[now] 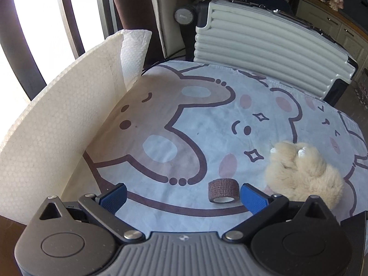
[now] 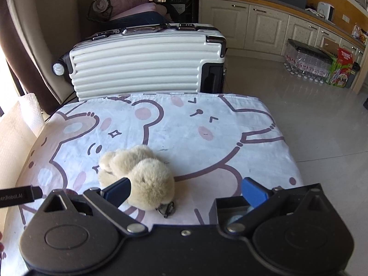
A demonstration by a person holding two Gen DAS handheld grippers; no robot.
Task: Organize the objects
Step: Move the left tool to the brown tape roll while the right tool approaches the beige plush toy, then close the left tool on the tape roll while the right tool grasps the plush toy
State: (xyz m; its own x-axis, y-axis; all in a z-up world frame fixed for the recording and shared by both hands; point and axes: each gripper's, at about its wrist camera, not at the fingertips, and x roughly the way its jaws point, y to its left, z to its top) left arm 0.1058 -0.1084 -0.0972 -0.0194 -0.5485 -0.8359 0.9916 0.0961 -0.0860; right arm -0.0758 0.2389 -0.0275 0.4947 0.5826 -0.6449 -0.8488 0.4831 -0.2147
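Across the cartoon-print surface (image 1: 195, 119) we judge nothing sorted yet: our left gripper (image 1: 184, 194), fingers spread, frames the brown tape roll (image 1: 223, 191), while our open, empty right gripper (image 2: 186, 191) nears the plush toy (image 2: 140, 174).

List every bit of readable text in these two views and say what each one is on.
"TUBORG": on the red and green carton on the floor by the cabinets.
"enRobot.AI": on the black bar at the left edge of the right wrist view; its start is cut off.
Digits on the dark display behind the suitcase: too blurred to read.
The left wrist view shows no readable text.
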